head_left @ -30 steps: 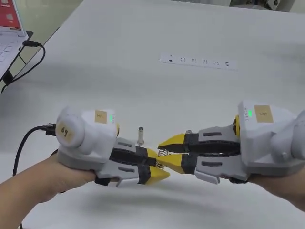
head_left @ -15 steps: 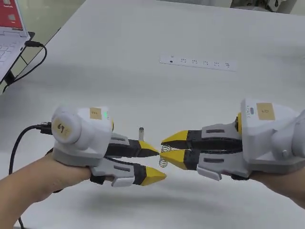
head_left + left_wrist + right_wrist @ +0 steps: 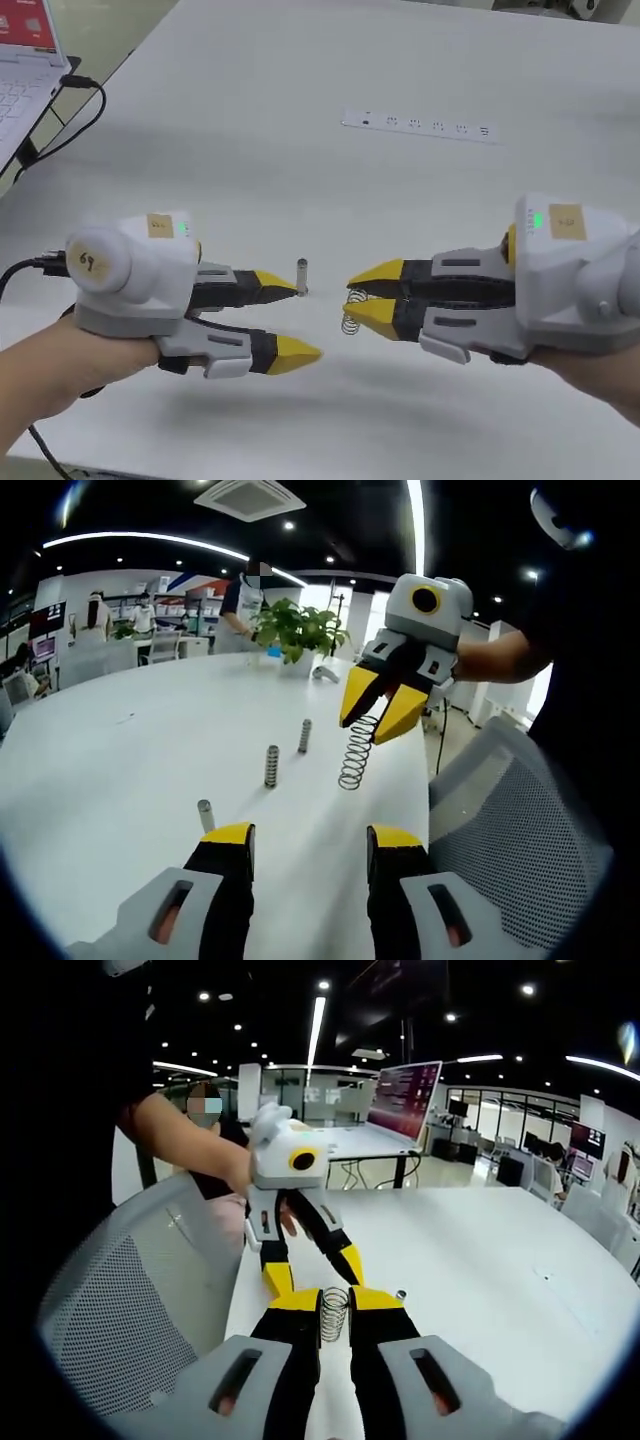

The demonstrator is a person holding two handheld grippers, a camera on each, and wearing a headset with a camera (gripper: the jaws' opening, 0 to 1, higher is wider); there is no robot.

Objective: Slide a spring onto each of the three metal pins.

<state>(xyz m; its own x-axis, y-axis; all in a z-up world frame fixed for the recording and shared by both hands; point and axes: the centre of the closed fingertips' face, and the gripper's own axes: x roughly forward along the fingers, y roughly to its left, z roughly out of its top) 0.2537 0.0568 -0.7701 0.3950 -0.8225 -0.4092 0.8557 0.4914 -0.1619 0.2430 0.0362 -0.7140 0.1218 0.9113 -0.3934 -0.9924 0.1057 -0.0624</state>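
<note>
Spring point(image 3: 350, 312) number three hangs pinched in the closed fingers of the right gripper point(image 3: 349, 299), just right of the bare pin point(image 3: 302, 276) on the tabletop point(image 3: 300, 120); the left gripper point(image 3: 305, 320) hovers, fingers spread and empty. Two pins look done, one remains. The left gripper view supplies the proof: a nearer sprung pin point(image 3: 271, 766) and a farther sprung pin point(image 3: 304, 736) lined up beyond the bare one; the head view shows spring and pin close together.
</note>
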